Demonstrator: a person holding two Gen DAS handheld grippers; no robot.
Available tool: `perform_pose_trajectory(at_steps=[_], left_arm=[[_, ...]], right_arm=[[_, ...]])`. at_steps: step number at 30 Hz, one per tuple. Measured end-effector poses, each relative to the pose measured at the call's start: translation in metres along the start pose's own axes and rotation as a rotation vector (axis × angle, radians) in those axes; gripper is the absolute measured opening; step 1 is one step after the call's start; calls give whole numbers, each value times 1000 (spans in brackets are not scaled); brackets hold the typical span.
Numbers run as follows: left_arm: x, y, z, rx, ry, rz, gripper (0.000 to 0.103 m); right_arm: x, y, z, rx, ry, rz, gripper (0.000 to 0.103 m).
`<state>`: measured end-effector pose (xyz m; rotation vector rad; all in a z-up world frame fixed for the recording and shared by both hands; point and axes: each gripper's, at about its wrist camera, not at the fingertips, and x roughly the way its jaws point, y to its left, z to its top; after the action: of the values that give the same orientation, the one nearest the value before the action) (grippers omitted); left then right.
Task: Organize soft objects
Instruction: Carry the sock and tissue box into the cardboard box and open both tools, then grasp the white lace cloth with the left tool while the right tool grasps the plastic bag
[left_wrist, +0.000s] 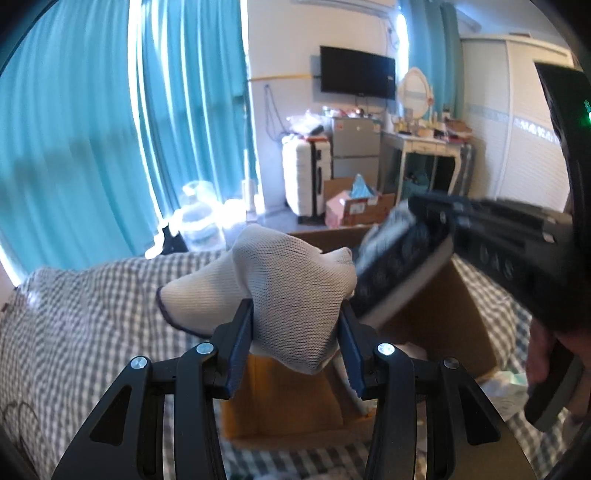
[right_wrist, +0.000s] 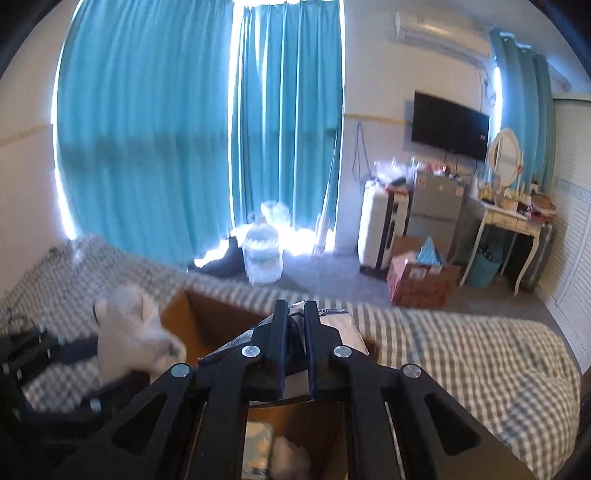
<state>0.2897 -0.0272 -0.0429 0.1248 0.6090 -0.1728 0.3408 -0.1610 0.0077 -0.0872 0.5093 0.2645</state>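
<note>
My left gripper (left_wrist: 295, 317) is shut on a white knitted glove (left_wrist: 291, 280) and holds it above an open cardboard box (left_wrist: 439, 325) on the bed. The glove also shows blurred in the right wrist view (right_wrist: 129, 332), at the box's left edge. My right gripper (right_wrist: 295, 314) is shut on a thin dark and grey patterned packet (right_wrist: 340, 325) and holds it over the same box (right_wrist: 192, 317). In the left wrist view the right gripper (left_wrist: 391, 251) comes in from the right with the packet (left_wrist: 399, 254). Soft white items (right_wrist: 288, 454) lie inside the box.
The box sits on a grey-and-white checked bedcover (left_wrist: 74, 317). Beyond the bed are teal curtains (right_wrist: 147, 129), a water jug (right_wrist: 262, 254), a white suitcase (right_wrist: 376, 232), a small fridge (right_wrist: 436, 206), floor boxes (right_wrist: 417, 277) and a dressing table (right_wrist: 509, 218).
</note>
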Motion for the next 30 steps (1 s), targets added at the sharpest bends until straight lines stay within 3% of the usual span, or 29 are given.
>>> perform_pose_trajectory(at_steps=[3, 5, 7, 9, 11, 13, 15, 24, 26, 28, 30], left_arm=[[6, -9, -1, 45, -14, 18, 45], [8, -15, -1, 57, -17, 17, 47], [9, -17, 0, 59, -12, 10, 50], [6, -17, 2, 45, -3, -5, 57], [-1, -16, 4, 25, -1, -29, 75], [-13, -16, 8, 13, -11, -28, 80], [-28, -15, 12, 12, -26, -19, 80], [-110, 7, 13, -7, -50, -7, 81], [-128, 10, 7, -20, -57, -4, 95], [-143, 14, 2, -32, -78, -3, 98], [-156, 13, -8, -34, -92, -2, 99]], right_arm=[[5, -16, -14, 41, 39, 44, 12], [-4, -26, -20, 32, 25, 23, 17], [-12, -32, -22, 20, 30, 16, 43], [-27, -38, -24, 15, 19, 8, 50], [-37, -42, -24, 14, 14, 10, 52], [-51, -44, -24, 15, 4, -2, 73], [-68, -46, -23, 17, -16, -11, 82], [-141, -36, -20, -30, -4, -10, 91], [-159, -32, -20, -48, -15, -15, 96], [-175, -30, -22, -59, -15, -9, 103], [-188, -27, -28, -77, -1, -1, 103]])
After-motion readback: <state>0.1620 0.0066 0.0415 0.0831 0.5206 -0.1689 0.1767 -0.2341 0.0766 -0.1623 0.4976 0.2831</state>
